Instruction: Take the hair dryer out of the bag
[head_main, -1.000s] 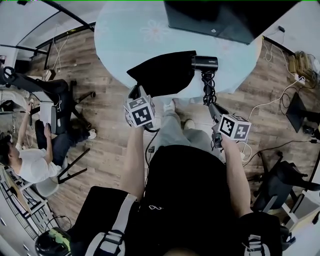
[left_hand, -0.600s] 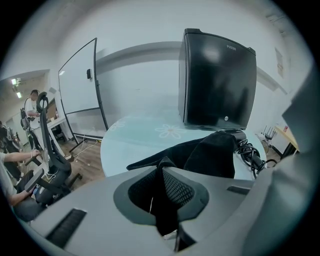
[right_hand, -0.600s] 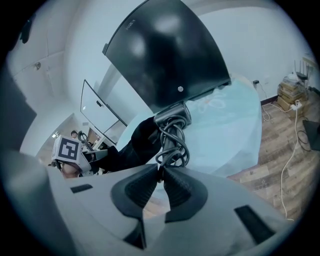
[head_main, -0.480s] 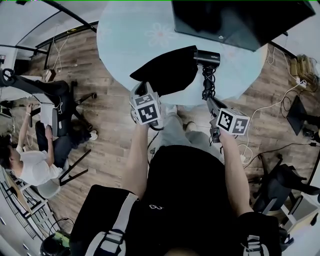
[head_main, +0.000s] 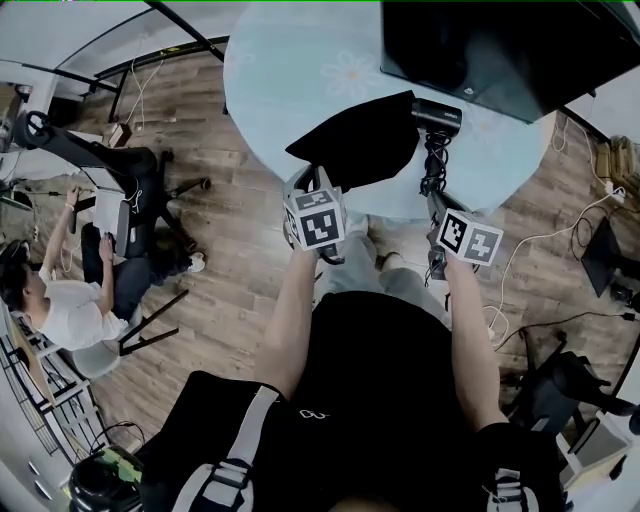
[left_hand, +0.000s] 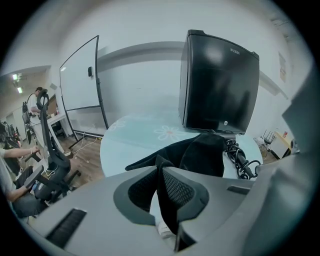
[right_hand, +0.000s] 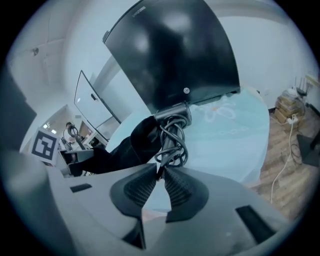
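I log: left gripper (left_hand: 161, 172), jaws clenched on bag (left_hand: 205, 155) edge; right gripper (right_hand: 160, 172), jaws pinching cord (right_hand: 172, 137). The hair dryer (head_main: 437, 115) lies at the bag mouth on the bench (head_main: 300, 60). My worry: the thin cord slips free, or the hair dryer snags.

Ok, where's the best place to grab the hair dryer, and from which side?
The cord-wound handle, from the table's near edge: the hair dryer lies with its handle pointing at you, its head beside the bag. The right hand-held gripper pinches only the cord loops; gripping the handle itself would likely hold firmer.
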